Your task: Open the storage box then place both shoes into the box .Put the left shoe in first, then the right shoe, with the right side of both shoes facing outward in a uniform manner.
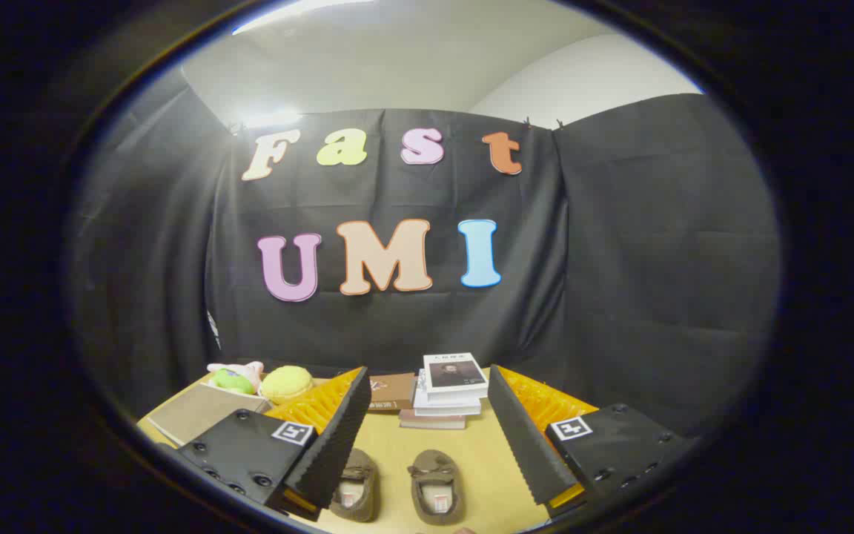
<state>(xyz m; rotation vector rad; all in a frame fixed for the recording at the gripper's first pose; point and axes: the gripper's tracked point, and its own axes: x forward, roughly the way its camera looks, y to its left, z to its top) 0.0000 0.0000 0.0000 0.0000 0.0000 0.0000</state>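
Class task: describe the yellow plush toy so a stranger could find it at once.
Start at the wooden table below the black cloth wall. Beyond the open tongs, find the storage box; the round yellow plush toy sits behind it, beside a green-and-pink one.

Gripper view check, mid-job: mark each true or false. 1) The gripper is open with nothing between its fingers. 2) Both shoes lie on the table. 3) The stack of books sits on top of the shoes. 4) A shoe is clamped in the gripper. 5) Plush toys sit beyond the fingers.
1) True: the gripper is spread wide and grips nothing.
2) True: the two shoes, one beside the other, rest on the table, low between the fingers.
3) False: the stack of books stands farther back, apart from the shoes.
4) False: neither finger touches a shoe.
5) True: the plush toys sit at the far side.
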